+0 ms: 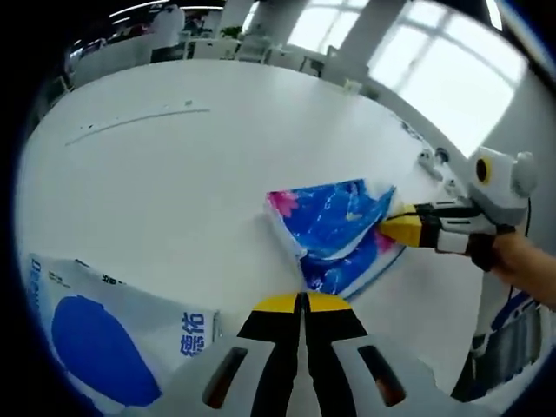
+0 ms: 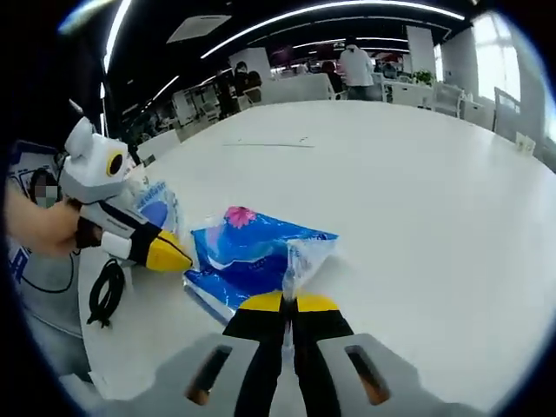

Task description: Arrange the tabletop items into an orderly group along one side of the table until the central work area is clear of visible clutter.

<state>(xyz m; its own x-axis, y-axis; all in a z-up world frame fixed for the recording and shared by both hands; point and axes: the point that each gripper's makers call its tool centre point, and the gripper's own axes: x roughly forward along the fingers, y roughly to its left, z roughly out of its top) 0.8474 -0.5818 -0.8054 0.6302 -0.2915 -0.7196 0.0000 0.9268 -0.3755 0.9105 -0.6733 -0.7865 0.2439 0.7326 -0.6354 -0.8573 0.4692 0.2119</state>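
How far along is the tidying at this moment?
Early. Done: little that shows; the far table is bare. In hand: both grippers grip the blue floral pack, the left gripper shut on one corner, the right gripper shut on its clear wrapper edge. Left: the pack sits out on the table, apart from the white-and-blue bag and black cable near the edge, so grouping remains.

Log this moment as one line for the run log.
left gripper: shut on blue packet | right gripper: shut on blue packet | white bag: on table
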